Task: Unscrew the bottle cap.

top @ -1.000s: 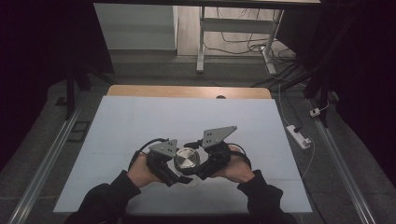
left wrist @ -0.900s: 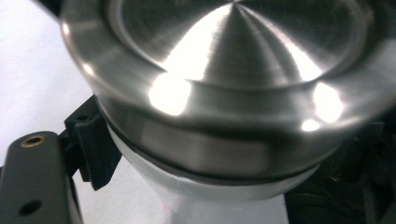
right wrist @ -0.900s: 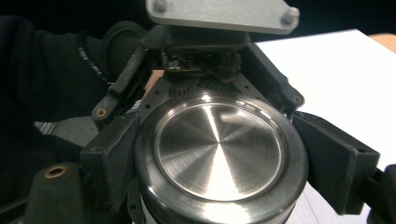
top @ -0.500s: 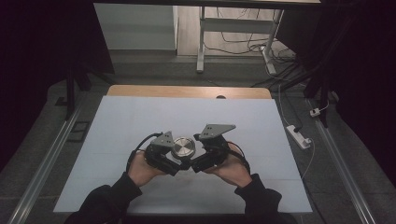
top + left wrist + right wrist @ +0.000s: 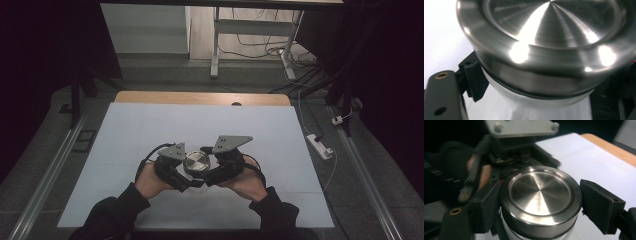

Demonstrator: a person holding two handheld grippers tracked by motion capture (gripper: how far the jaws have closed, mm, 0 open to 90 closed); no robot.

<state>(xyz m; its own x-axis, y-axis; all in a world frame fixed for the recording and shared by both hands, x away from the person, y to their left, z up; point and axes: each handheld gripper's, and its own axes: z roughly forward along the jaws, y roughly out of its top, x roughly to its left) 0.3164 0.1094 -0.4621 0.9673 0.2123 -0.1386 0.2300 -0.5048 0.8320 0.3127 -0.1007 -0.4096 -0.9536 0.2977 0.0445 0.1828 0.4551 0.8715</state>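
Lid-unscrewing is my read of the step: my left gripper (image 5: pixel 181 176) clamps the jar (image 5: pixel 196 164) body above the table (image 5: pixel 150 125), my right gripper (image 5: pixel 537 202) has just closed its jaws on the steel lid (image 5: pixel 539 192). Next, I'd twist while holding the body steady.

A broad white sheet (image 5: pixel 150 130) covers the light wooden table (image 5: pixel 200 98), whose far edge shows bare. Right of the table, a white power strip (image 5: pixel 320 145) lies on the grey floor. Beyond the table stands a white metal frame (image 5: pixel 216 45) among loose cables (image 5: pixel 260 45).
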